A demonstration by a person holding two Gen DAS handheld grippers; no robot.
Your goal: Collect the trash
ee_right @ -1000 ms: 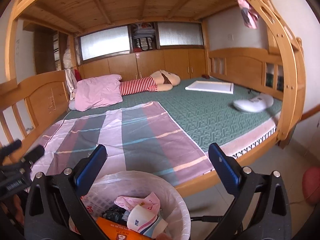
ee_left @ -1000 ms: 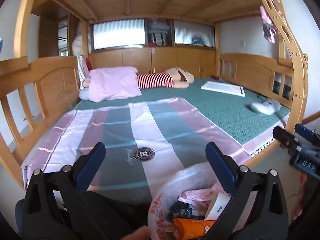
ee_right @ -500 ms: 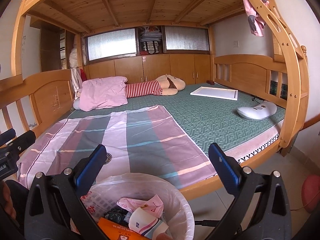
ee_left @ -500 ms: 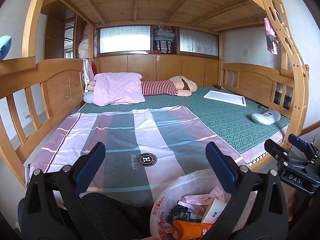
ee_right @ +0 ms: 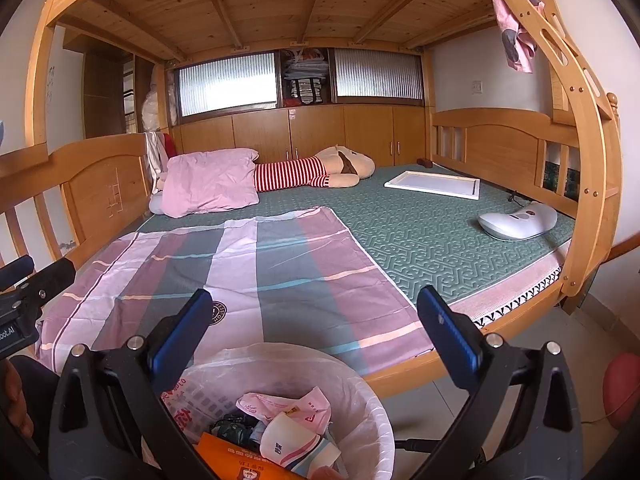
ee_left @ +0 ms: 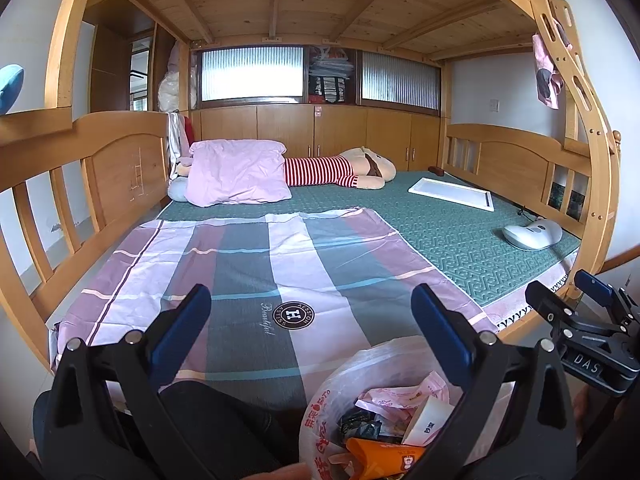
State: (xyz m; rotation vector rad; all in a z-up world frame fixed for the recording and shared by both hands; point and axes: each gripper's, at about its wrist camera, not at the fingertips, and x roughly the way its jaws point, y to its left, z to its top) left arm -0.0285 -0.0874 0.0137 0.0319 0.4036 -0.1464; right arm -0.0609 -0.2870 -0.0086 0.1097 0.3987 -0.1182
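Observation:
A white bin point(ee_right: 372, 420) lined with a plastic bag point(ee_left: 324, 412) stands on the floor at the bed's front edge. It holds trash: a pink wrapper point(ee_right: 288, 406), a paper cup point(ee_right: 296, 444) and an orange packet point(ee_left: 380, 456). My left gripper point(ee_left: 310, 312) hovers open over the striped sheet, with the bin below its right finger. My right gripper point(ee_right: 314, 316) is open above the bin, nothing between its blue pads. In the left wrist view the right gripper point(ee_left: 576, 300) shows at the right edge. No loose trash shows on the bed.
The wooden bunk bed has a green mat point(ee_right: 420, 232) and a pink-and-grey striped sheet point(ee_left: 256, 272). A pink pillow point(ee_left: 236, 176), a striped plush toy point(ee_left: 340, 170), a white frame point(ee_right: 434, 184) and a white massager point(ee_right: 516, 222) lie on it. A red ball point(ee_right: 620, 388) sits on the floor at right.
Both cameras have tilted up and pulled back a little, so more of the bed's ceiling and sheet shows. Both grippers stay open, and the bin's contents are unchanged.

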